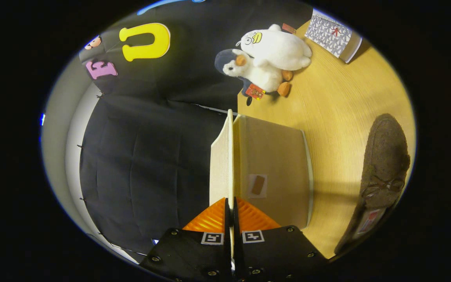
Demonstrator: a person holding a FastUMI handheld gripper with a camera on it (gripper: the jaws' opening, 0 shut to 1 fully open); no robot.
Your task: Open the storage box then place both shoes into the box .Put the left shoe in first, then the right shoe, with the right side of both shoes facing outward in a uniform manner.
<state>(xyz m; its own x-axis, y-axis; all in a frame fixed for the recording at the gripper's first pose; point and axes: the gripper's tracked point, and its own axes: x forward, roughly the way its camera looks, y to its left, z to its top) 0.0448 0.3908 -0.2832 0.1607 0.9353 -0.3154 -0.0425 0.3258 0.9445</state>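
- Black cloth walls close off the booth on one side of my gripper view, and the pale wooden desk [343,102] fills the other side; the whole picture is rolled sideways.
- My gripper [231,219] is clamped on the thin cream lid [230,156] of the storage box [276,172]: both orange fingers [210,221] press on the lid's edge, one on each face, with no gap left between them.
- I see the lid edge-on, running straight ahead from the fingertips and standing away from the box body.
- Just beside the lid on the desk side, the beige box shows a flat panel with a small clear pocket holding a brown tag [257,185].
- A brown suede loafer [384,168] with a small bow lies on the desk, apart from the box on the side away from the cloth; a label shows inside its opening.
- Beyond the box, at the desk's far end against the cloth, two plush toys are piled together: a white plush duck [278,49] lying on a navy-and-white plush penguin [249,72].
- Farther along that end I see a white patterned box [333,35].
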